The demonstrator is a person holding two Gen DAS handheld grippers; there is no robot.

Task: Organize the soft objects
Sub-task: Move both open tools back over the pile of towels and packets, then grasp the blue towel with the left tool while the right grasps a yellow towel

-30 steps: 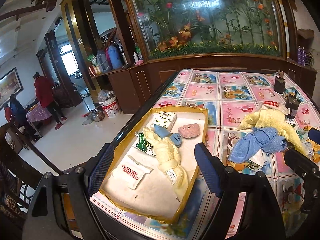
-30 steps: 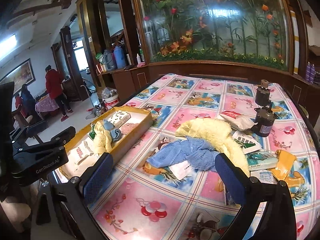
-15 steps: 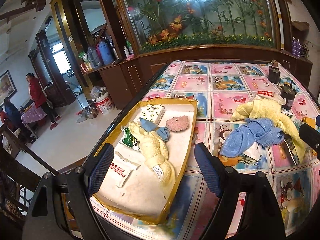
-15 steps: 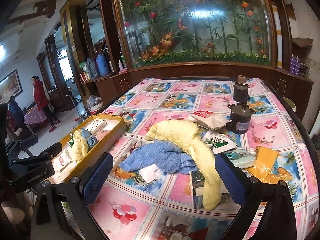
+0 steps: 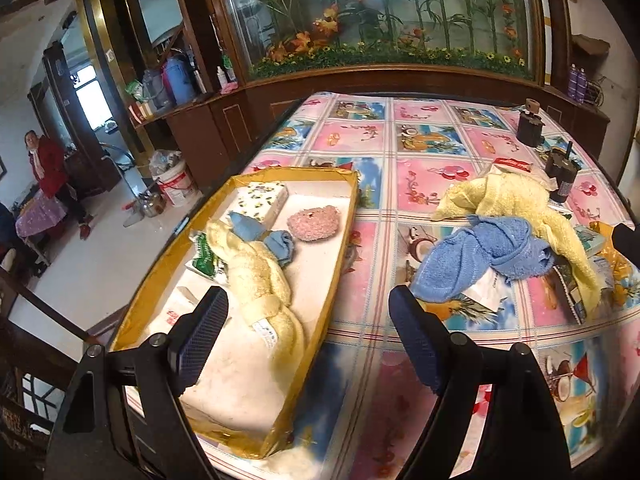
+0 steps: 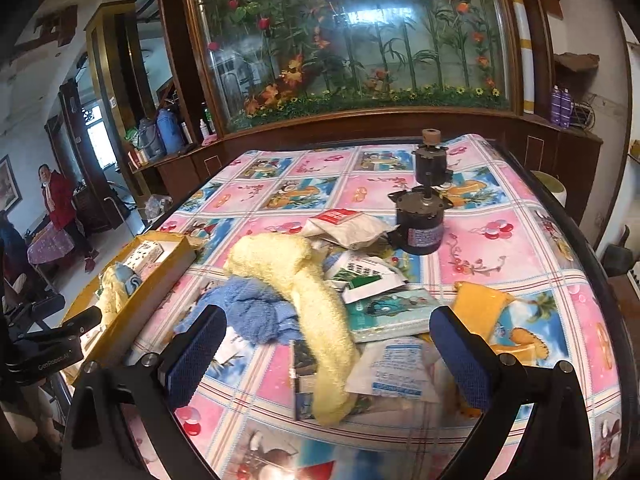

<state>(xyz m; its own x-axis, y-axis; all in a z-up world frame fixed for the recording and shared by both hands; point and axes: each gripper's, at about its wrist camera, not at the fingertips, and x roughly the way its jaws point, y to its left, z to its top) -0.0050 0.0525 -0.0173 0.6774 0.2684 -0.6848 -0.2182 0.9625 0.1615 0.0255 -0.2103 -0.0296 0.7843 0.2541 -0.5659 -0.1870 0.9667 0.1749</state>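
Towels: a rolled yellow one (image 5: 264, 296) lies in the gold tray (image 5: 340, 240) at left; blue towel (image 5: 476, 256) and yellow towel (image 6: 316, 304) lie tangled on the table (image 6: 500, 232). Left gripper (image 5: 308, 340) and right gripper (image 6: 326, 356) hover with fingers spread, empty.

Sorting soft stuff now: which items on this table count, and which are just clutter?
Job: yellow towel, blue towel, tray, already holding a rolled yellow towel and pink puff.

Clutter: two dark motors, paper packets.
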